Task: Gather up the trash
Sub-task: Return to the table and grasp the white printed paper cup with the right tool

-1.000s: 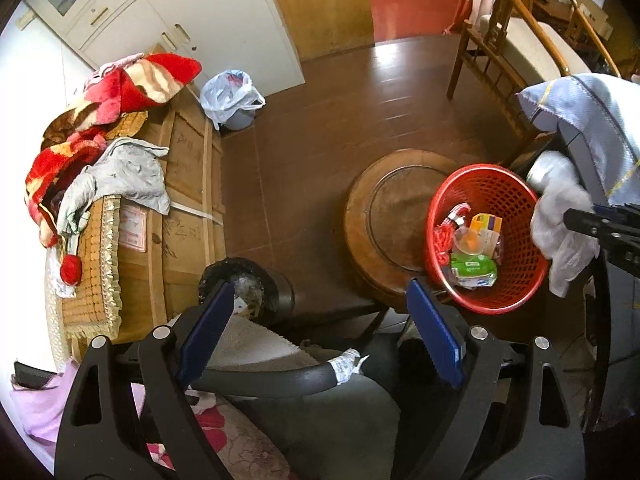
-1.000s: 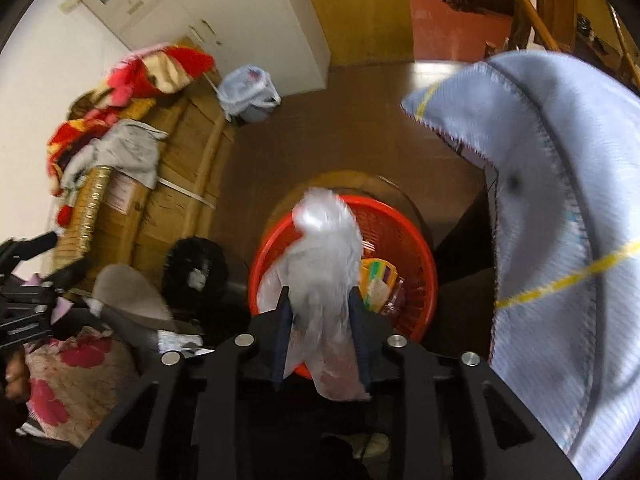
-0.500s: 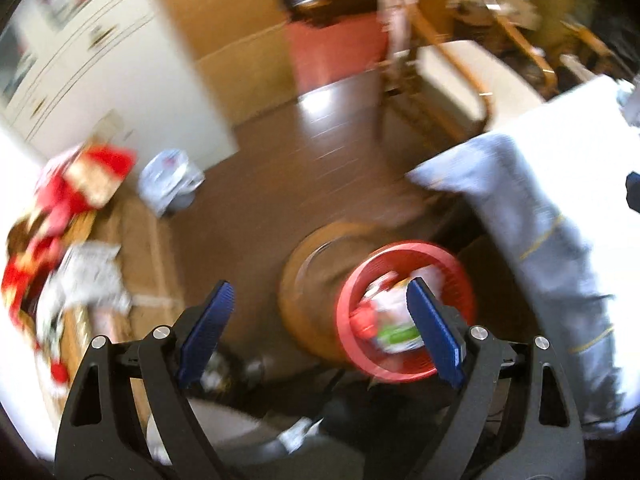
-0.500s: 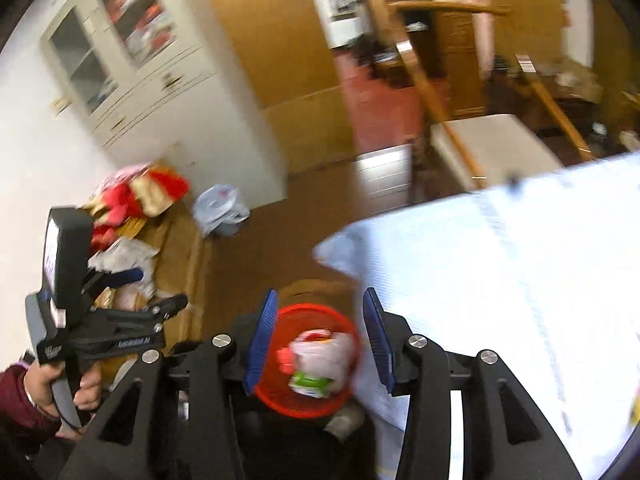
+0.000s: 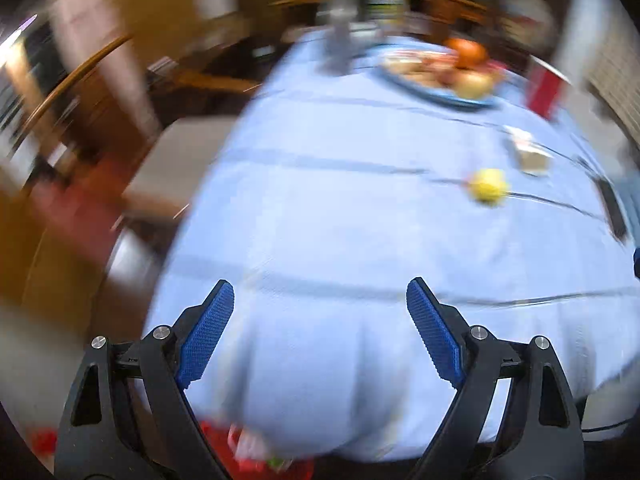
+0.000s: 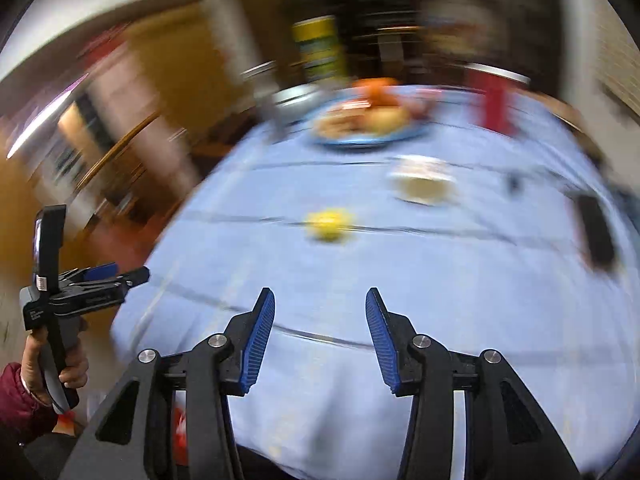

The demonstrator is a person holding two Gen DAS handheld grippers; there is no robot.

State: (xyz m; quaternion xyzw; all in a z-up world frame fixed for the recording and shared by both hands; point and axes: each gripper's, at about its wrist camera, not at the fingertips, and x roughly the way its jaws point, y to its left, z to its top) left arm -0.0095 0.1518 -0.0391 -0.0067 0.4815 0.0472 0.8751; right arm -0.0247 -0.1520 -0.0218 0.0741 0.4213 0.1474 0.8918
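Counter (image 5: 320,208): round, draped in pale blue woven cloth with thin dark stripes; both views motion-blurred.
Yellow crumpled lump (image 5: 487,186): mid-counter, right of centre, likely trash.
Blue plate (image 5: 436,92): far side, heaped with rounded orange and tan food.
Small tan box (image 5: 530,156): far right, near the lump.
Red basket (image 5: 256,460): below the near cloth edge, only slivers visible.
Left gripper (image 5: 320,334): ribbed blue pads spread wide, empty.
Right gripper (image 6: 320,338): jaws just been opening, nothing between.
A second ago both faced the basket; the right pinched clear plastic wrap.
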